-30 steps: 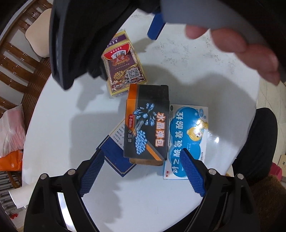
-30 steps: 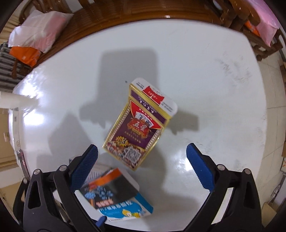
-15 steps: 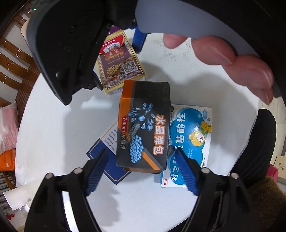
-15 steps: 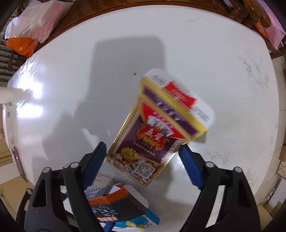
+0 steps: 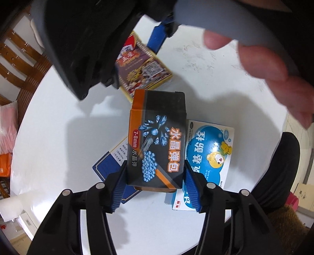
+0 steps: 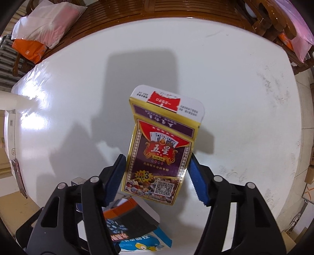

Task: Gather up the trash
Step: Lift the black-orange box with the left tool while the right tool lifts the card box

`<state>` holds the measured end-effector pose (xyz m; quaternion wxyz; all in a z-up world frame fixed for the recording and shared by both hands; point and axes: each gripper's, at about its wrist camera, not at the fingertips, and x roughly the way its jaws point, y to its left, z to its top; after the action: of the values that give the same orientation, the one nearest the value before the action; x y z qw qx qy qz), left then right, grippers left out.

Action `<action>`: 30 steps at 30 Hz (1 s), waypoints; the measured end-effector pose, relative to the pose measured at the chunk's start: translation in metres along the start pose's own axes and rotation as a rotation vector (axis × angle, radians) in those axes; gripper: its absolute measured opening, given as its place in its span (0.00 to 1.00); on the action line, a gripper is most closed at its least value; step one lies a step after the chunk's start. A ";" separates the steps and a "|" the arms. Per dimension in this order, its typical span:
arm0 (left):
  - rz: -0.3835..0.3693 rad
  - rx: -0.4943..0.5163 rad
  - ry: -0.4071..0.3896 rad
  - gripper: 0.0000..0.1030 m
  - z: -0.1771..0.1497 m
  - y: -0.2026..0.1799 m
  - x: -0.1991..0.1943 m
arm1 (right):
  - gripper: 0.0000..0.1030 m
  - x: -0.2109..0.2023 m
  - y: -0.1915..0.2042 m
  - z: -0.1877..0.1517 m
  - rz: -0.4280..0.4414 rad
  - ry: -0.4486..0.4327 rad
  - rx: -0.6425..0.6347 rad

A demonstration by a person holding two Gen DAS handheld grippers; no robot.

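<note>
We had both claws pointing down over the white table (image 6: 225,64). The left claw (image 5: 155,184) was closing around the black-and-orange box (image 5: 157,141), its blue pads against the box's two sides; that box lay over a light-blue carton (image 5: 212,149) at its 3 o'clock and a dark-blue box (image 5: 109,166) at 8 o'clock. The right claw (image 6: 157,176) was closing on the playing-card box (image 6: 162,149), pads touching its long edges.

a home dining room: round white table (image 6: 225,64) ringed by carved wooden chairs (image 6: 137,17).
</note>
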<state>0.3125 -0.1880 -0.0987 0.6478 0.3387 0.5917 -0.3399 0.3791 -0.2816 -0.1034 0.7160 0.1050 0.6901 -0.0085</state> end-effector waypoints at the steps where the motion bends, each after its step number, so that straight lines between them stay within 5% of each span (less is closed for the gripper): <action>1: 0.001 -0.011 -0.001 0.51 -0.002 0.003 0.000 | 0.60 -0.002 -0.001 -0.001 -0.006 -0.010 0.002; 18: 0.002 -0.163 -0.079 0.50 -0.032 0.036 -0.046 | 0.58 -0.064 -0.022 -0.035 -0.032 -0.140 0.000; 30: 0.040 -0.197 -0.133 0.50 -0.054 0.011 -0.084 | 0.58 -0.094 -0.016 -0.086 -0.029 -0.187 -0.055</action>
<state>0.2865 -0.1332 -0.0180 0.7225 0.2619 0.5710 -0.2887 0.2871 -0.2961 -0.0149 0.7797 0.0740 0.6217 -0.0094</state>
